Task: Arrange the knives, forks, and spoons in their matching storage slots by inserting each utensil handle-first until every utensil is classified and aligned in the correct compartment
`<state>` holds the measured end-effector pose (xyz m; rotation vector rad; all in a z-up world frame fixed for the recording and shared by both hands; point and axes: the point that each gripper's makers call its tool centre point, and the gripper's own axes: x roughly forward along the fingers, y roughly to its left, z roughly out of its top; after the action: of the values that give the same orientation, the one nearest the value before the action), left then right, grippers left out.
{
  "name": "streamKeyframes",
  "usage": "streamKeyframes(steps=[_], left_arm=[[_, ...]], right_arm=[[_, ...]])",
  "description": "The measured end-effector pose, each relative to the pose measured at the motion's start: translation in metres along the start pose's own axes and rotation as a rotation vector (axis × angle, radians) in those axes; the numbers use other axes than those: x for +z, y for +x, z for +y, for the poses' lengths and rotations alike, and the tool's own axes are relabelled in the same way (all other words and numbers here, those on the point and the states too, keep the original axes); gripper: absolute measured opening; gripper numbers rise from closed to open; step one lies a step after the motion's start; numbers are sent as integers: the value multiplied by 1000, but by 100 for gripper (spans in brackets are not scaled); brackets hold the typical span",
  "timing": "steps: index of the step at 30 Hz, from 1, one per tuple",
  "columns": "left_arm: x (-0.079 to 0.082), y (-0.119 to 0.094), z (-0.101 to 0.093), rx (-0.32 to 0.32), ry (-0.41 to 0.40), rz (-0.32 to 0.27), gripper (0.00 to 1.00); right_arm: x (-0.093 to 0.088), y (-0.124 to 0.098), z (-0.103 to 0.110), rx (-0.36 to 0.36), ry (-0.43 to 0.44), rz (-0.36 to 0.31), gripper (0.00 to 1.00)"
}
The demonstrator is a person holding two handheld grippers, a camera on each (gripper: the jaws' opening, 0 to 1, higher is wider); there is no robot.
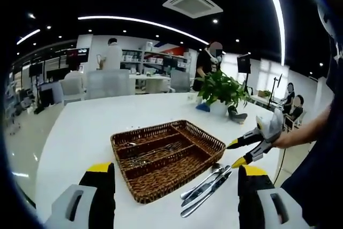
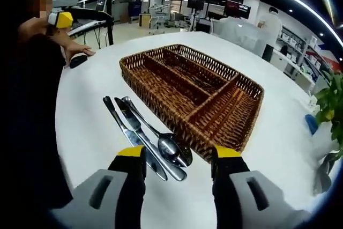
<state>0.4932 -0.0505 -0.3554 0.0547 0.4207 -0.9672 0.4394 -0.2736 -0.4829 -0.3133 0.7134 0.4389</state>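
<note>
In the right gripper view, the right gripper [image 2: 178, 162] stands with its yellow-tipped jaws spread wide and nothing between them. It hovers just above the white table [image 2: 91, 132]. Directly ahead of the jaws lies a loose group of utensils, side by side and touching: two knives [image 2: 134, 135] nearer the left jaw and two spoons [image 2: 170, 147] with their bowls close to the jaw tips. The handles point away from the gripper. Just beside the spoons, to their right, sits the wicker tray [image 2: 244, 87], a rectangular basket divided into long compartments plus one crosswise compartment at the near end. Forks [image 2: 201, 79] lie in one of the long compartments.

In the left gripper view, the left gripper [image 1: 177, 178] also holds its jaws wide apart and empty, low over the table [image 1: 80, 127]. The tray [image 1: 120, 142] lies between and beyond the jaws, with the forks [image 1: 155, 153] in its middle long compartment. The knives and spoons [image 1: 206, 185] lie on the table just beside the tray's right side, near the right jaw. The right gripper [image 1: 239, 153] enters from the right, held by a hand, its yellow tips apart and pointing toward the loose utensils. A potted plant [image 1: 222, 89] stands farther back on the table.
</note>
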Motion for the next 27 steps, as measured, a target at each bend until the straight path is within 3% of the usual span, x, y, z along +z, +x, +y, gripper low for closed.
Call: streamKeyframes(steps=[18, 27], left_arm=[[-12, -2, -5, -4, 1, 31, 100], [-13, -5, -5, -9, 7, 35, 98]], right_arm=[[-12, 31, 8, 70, 56, 64, 39], [-18, 41, 12, 67, 86, 78, 37]])
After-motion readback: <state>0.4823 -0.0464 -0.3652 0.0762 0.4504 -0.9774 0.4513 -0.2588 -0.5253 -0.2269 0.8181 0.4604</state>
